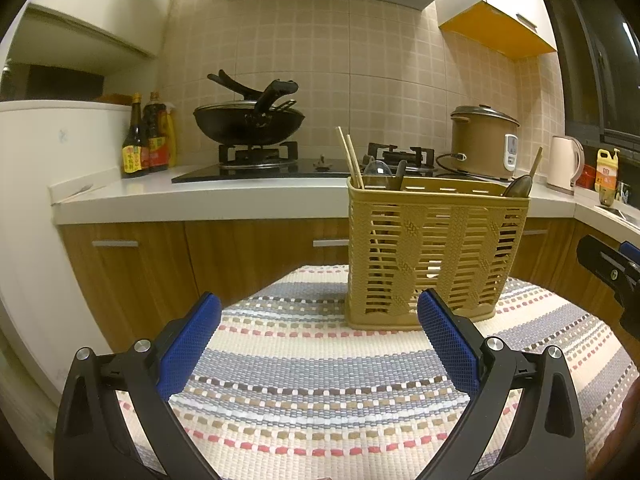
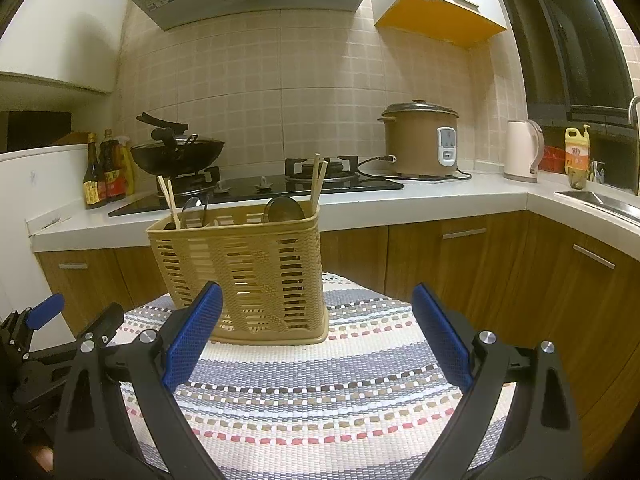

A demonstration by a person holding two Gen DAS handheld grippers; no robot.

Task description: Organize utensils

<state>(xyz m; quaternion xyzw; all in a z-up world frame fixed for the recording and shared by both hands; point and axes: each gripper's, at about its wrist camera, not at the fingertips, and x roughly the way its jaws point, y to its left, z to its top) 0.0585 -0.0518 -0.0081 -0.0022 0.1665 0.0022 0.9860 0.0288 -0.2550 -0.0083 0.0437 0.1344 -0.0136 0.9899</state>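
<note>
The left gripper [image 1: 319, 312] is held spread and empty over the striped mat [image 1: 320, 380]. No print on the sauce bottles [image 1: 146, 140] can be read. The utensil basket [image 1: 436, 256], chopsticks [image 1: 351, 159] inside, is seen standing on the mat. The right gripper [image 2: 317, 304] is likewise spread, empty.

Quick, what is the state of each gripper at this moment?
Left gripper: open, holding nothing, above the striped mat.
Right gripper: open, holding nothing, pointed at the basket.
</note>
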